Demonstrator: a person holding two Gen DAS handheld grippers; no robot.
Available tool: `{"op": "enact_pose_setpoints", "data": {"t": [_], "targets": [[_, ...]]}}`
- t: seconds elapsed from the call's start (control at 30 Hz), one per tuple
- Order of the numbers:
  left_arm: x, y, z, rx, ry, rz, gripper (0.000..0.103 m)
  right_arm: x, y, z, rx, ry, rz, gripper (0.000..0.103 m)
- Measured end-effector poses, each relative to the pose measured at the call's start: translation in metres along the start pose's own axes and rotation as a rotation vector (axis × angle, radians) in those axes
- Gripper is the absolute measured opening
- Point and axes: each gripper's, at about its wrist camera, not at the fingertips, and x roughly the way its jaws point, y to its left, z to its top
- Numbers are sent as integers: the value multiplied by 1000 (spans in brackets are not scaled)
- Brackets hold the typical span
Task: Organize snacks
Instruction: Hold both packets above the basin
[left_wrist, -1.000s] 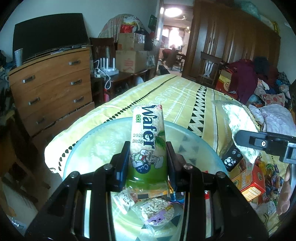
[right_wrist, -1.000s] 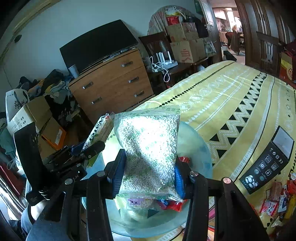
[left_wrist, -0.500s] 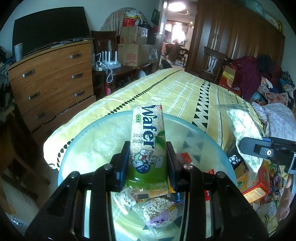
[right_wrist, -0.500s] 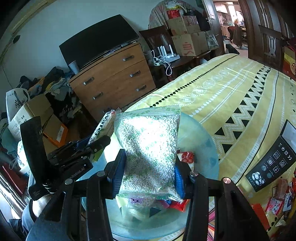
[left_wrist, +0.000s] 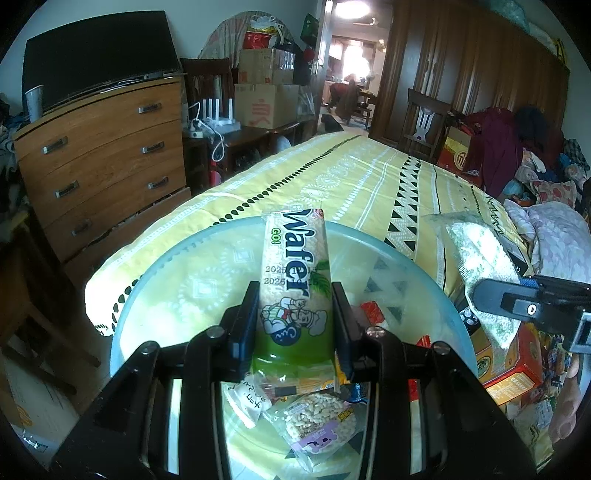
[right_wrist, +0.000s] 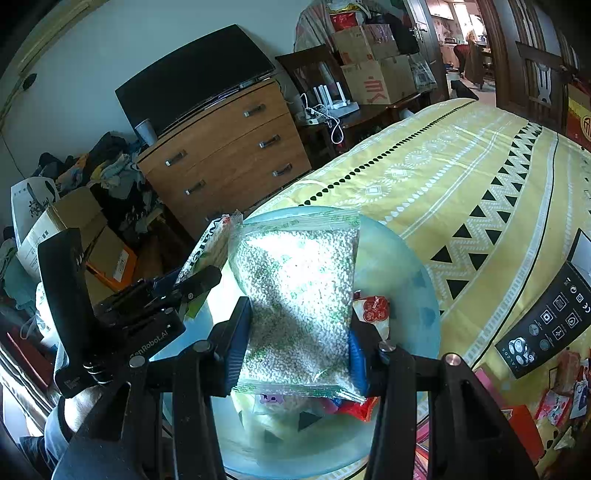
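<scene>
Green wafer pack (left_wrist: 293, 291) stays clamped in left claw (left_wrist: 295, 325), pellet bag (right_wrist: 295, 302) in right claw (right_wrist: 297, 347); both unmoved over bowl (left_wrist: 155, 280), release pending.

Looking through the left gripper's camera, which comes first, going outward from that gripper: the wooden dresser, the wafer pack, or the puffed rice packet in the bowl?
1. Wafer pack: clamped in the left gripper.
2. Puffed rice packet: just below, in the glass bowl.
3. Wooden dresser: far left, beyond the bed.
</scene>
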Motion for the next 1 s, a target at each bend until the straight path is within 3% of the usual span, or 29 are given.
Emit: {"op": "enact_pose_setpoints", "data": {"t": [0.73, 1.0], "targets": [[19, 10, -5, 14, 101, 10, 36, 31, -5, -6, 27, 102, 12, 50], [32, 0, -6, 84, 183, 11, 37, 44, -4, -15, 15, 151, -5, 50]]}}
